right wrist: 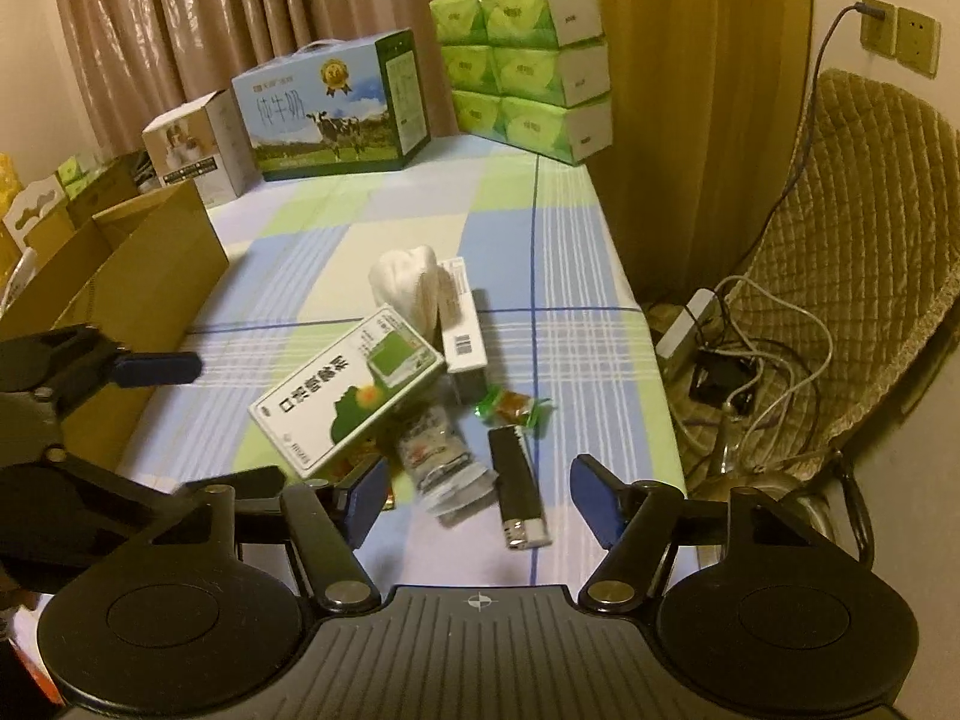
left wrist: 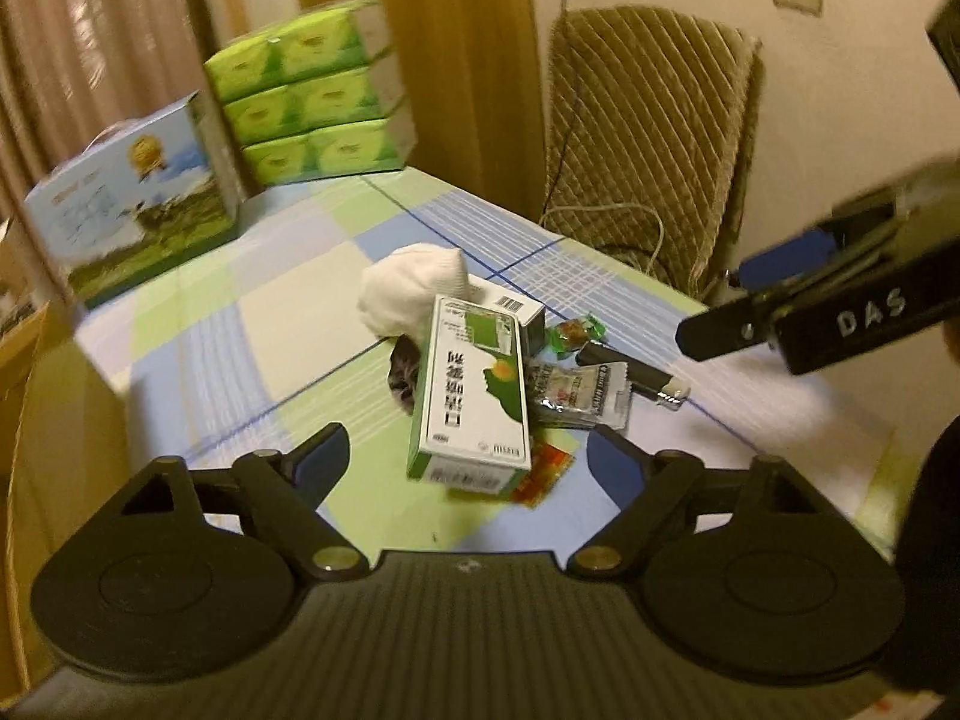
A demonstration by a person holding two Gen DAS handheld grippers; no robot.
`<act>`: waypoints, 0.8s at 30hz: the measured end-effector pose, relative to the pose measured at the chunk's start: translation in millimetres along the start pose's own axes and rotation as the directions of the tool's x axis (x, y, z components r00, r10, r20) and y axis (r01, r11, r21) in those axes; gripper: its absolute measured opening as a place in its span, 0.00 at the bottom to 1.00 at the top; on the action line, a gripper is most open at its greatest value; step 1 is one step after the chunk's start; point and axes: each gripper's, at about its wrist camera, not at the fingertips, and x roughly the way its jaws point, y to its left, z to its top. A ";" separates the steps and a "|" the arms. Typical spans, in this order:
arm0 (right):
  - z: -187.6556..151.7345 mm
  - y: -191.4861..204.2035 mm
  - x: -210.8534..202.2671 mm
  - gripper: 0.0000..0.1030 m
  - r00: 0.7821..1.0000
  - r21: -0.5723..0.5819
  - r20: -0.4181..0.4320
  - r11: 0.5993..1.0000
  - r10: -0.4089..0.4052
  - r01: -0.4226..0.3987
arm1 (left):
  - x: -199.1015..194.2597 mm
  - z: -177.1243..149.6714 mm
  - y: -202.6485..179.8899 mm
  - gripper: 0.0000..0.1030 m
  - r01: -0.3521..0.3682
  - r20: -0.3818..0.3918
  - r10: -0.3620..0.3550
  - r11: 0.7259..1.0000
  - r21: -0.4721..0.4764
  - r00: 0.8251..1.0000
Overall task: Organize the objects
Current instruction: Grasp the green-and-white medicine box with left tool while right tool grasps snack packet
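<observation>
A pile of small objects lies mid-table. A green-and-white box (left wrist: 474, 396) (right wrist: 351, 387) rests on top, beside a rolled white cloth (left wrist: 414, 291) (right wrist: 408, 285) and a smaller white box (right wrist: 462, 324). A black lighter (left wrist: 630, 369) (right wrist: 519, 486), a silver packet (left wrist: 576, 396) (right wrist: 441, 462) and a green candy (left wrist: 576, 333) (right wrist: 513, 408) lie near it. My left gripper (left wrist: 468, 456) is open and empty, just short of the green box. My right gripper (right wrist: 477, 495) is open and empty, hovering over the lighter and packet.
A checked cloth covers the table (right wrist: 420, 228). A milk carton box (right wrist: 336, 114) and stacked green tissue packs (right wrist: 528, 72) stand at the back. An open cardboard box (right wrist: 120, 276) sits at the left edge. A padded chair (right wrist: 840, 240) with cables stands right of the table.
</observation>
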 end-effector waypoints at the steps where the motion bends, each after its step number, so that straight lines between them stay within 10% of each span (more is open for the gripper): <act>1: 0.5 -1.1 2.2 0.63 1.000 0.000 -0.003 1.000 -0.001 0.001 | 6.6 0.4 -1.5 0.80 0.003 -0.001 -0.003 1.000 0.013 1.000; 9: 5.9 -0.1 21.1 0.63 0.999 -0.027 -0.046 0.999 0.025 -0.026 | 60.0 -0.8 -0.7 0.53 0.016 -0.109 -0.013 1.000 0.026 0.994; 24: 10.5 38.0 107.8 0.53 0.984 -0.268 -0.180 0.962 0.001 -0.050 | 10.2 -57.0 49.5 0.52 -0.089 -0.153 0.044 0.948 -0.305 0.987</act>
